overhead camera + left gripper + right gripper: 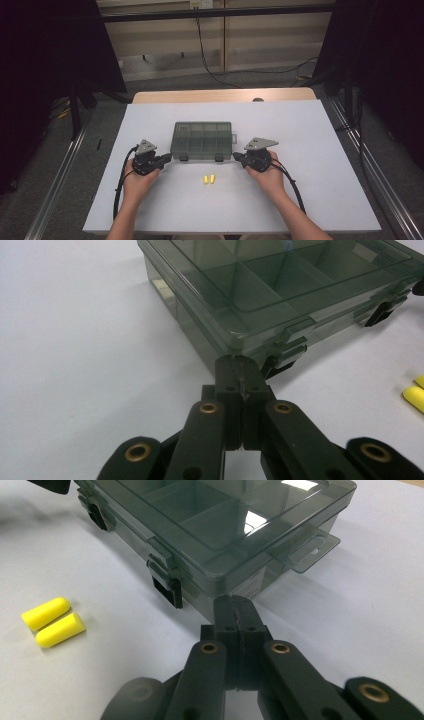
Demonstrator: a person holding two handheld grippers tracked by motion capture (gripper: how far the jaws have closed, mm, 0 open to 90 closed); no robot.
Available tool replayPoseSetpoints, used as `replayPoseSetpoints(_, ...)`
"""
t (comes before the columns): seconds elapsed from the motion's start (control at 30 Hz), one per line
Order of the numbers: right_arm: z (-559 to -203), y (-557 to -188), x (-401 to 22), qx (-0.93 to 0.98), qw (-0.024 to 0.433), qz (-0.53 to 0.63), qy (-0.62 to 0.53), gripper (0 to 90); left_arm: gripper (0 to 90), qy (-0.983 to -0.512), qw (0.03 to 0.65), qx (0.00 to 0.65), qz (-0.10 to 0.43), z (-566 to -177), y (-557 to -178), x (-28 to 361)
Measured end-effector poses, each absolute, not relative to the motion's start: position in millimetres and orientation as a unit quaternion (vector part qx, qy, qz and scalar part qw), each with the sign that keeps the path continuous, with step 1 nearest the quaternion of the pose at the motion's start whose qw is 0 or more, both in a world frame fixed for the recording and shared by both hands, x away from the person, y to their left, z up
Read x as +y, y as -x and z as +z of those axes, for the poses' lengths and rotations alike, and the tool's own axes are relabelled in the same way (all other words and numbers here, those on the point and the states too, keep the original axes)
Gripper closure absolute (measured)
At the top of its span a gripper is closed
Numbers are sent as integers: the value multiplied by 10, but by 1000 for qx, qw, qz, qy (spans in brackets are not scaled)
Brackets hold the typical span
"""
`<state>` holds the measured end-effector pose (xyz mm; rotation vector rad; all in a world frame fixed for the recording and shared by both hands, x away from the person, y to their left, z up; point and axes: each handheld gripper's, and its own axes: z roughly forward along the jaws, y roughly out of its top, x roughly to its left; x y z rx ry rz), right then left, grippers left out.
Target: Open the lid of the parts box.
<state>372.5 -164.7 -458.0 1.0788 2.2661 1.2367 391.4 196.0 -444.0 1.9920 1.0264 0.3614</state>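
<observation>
A smoky clear plastic compartment box (202, 140) lies lid-down-closed in the middle of the white table, with two black latches on its near side. Two yellow foam earplugs (209, 179) lie side by side just in front of it. My left gripper (169, 158) rests at the box's near left corner, jaws shut and empty, tips almost at the corner (239, 365). My right gripper (236, 157) sits at the near right corner, also shut with nothing held (235, 605). In the right gripper view the earplugs (52, 621) lie left of the jaws, the box (220, 525) ahead.
The white table top (310, 150) has a wooden edge at the far side. Dark curtains and stands flank the table, and cables run over the floor behind. In the left gripper view a box latch (382, 310) and an earplug (414, 396) sit at the right.
</observation>
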Motion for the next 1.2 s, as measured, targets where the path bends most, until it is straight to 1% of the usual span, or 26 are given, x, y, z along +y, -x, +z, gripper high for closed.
replayPoseSetpoints(1.2,-4564,-3699,-1621,801,172,436,-372,900,900,-798,422,405,146,-4456,-3916,1900)
